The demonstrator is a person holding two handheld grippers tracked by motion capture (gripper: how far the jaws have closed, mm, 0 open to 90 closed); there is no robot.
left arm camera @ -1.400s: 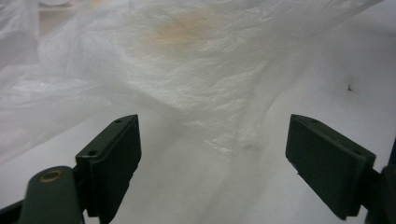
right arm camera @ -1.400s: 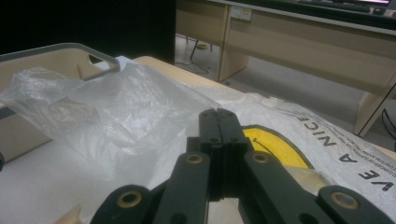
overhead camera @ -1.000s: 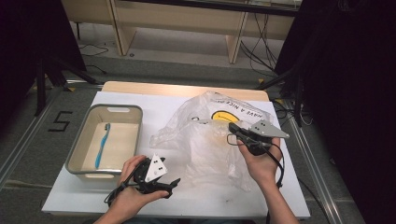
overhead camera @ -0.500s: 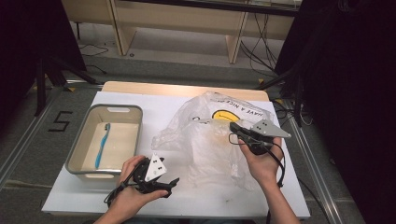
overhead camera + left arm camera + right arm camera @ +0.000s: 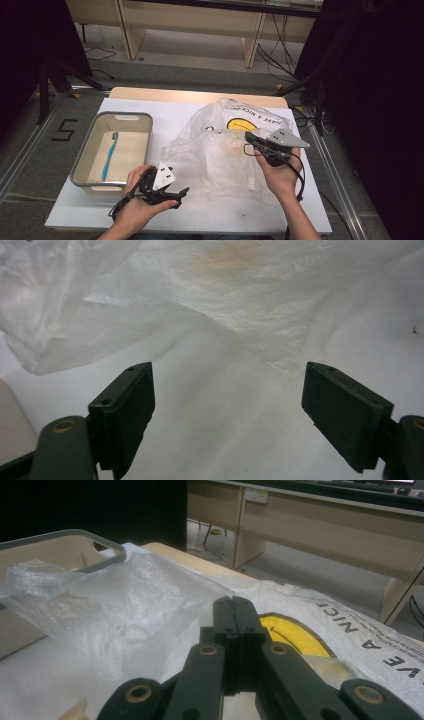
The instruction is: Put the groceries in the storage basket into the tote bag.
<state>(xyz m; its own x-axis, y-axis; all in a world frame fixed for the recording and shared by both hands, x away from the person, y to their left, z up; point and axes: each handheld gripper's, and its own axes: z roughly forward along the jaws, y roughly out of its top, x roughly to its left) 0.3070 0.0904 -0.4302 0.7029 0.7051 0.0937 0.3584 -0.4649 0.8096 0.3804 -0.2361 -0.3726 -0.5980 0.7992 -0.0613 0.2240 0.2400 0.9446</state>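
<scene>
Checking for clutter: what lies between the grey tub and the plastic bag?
Bare white table between tub and plastic bag, in the high view.

A wooden bench (image 5: 200, 20) stands on grey floor (image 5: 200, 70) behind the table (image 5: 195, 96).

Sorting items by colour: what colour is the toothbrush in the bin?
Blue; the toothbrush shows best in the high view.

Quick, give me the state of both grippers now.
Left gripper: open, nothing between its jaws.
Right gripper: shut; whether it pinches the plastic bag cannot be told.
</scene>
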